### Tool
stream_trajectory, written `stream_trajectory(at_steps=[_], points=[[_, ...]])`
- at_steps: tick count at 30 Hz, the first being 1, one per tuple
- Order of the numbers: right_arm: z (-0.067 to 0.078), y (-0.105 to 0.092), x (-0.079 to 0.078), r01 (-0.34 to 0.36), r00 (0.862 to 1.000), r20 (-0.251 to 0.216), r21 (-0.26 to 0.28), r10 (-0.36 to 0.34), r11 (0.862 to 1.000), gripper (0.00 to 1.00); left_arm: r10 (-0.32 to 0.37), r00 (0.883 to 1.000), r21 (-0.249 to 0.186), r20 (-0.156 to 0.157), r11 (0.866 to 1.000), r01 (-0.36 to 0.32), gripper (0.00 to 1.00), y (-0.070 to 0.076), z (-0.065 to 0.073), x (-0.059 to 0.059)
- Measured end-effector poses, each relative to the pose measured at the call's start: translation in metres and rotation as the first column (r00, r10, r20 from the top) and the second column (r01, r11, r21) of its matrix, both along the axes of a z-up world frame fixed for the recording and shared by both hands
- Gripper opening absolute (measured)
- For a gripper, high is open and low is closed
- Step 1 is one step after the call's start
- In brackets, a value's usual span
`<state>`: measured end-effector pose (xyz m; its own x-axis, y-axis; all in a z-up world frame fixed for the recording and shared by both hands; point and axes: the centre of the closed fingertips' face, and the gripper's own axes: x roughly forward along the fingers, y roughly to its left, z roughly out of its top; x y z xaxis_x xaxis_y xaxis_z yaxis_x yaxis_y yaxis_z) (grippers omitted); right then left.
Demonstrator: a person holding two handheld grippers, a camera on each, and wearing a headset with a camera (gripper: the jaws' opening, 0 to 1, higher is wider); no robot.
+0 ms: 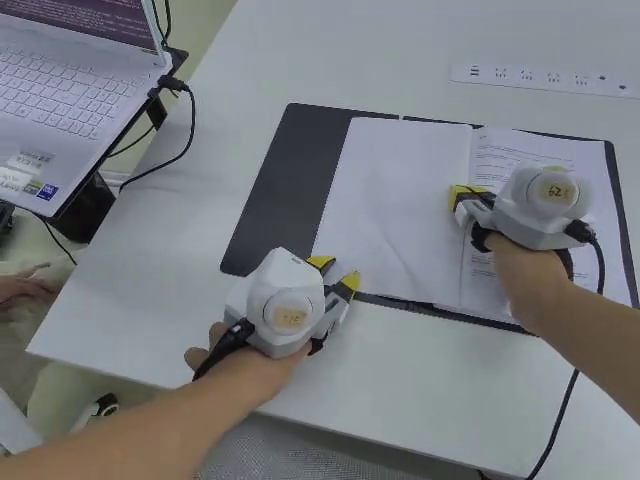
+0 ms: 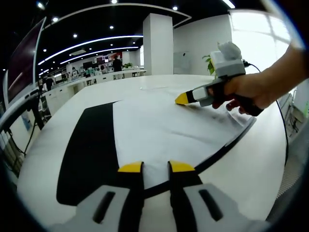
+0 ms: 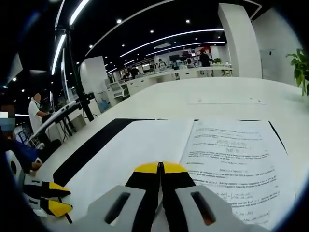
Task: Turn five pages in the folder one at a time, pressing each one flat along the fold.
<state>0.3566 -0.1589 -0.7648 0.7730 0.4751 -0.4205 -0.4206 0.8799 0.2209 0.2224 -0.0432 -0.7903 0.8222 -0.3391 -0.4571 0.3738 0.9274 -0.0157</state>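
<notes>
A black folder lies open on the white table. Its left leaf is a blank white page and its right leaf a printed page. My right gripper is shut, its yellow tips together and resting along the fold between the two pages. My left gripper sits at the folder's near edge by the blank page's corner. Its jaws stand a little apart, with the paper's edge running beneath the gap. The right gripper appears across the page in the left gripper view.
A white laptop stands at the far left with a black cable curving toward the folder. A white power strip lies at the back right. The table's front edge runs close behind both hands.
</notes>
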Motion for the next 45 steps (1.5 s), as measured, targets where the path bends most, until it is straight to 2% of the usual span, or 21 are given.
stream_trajectory(at_steps=[22, 30, 37, 39, 43, 45], points=[[-0.005, -0.010, 0.059, 0.047, 0.998, 0.031, -0.024, -0.047, 0.999, 0.00, 0.013, 1.000, -0.021, 0.015, 1.000, -0.013, 0.18, 0.000, 0.001, -0.001], [-0.016, -0.010, 0.093, 0.078, 0.997, 0.025, -0.018, -0.077, 0.997, 0.00, 0.021, 1.000, -0.027, 0.021, 0.999, -0.020, 0.18, 0.000, 0.001, -0.001], [-0.021, -0.011, 0.120, 0.079, 0.996, 0.035, -0.045, -0.078, 0.996, 0.00, 0.024, 0.999, -0.032, 0.023, 0.999, -0.024, 0.18, 0.000, 0.000, 0.000], [-0.020, -0.010, 0.126, 0.086, 0.996, 0.033, -0.034, -0.085, 0.996, 0.00, 0.025, 0.999, -0.033, 0.023, 0.999, -0.024, 0.18, 0.000, 0.000, 0.000], [-0.020, -0.010, 0.129, 0.083, 0.996, 0.034, -0.046, -0.081, 0.996, 0.00, 0.025, 0.999, -0.033, 0.021, 0.999, -0.025, 0.18, 0.001, 0.000, 0.000], [-0.018, -0.010, 0.127, 0.084, 0.996, 0.029, -0.037, -0.083, 0.996, 0.00, 0.024, 0.999, -0.033, 0.023, 0.999, -0.023, 0.18, 0.001, 0.000, 0.000]])
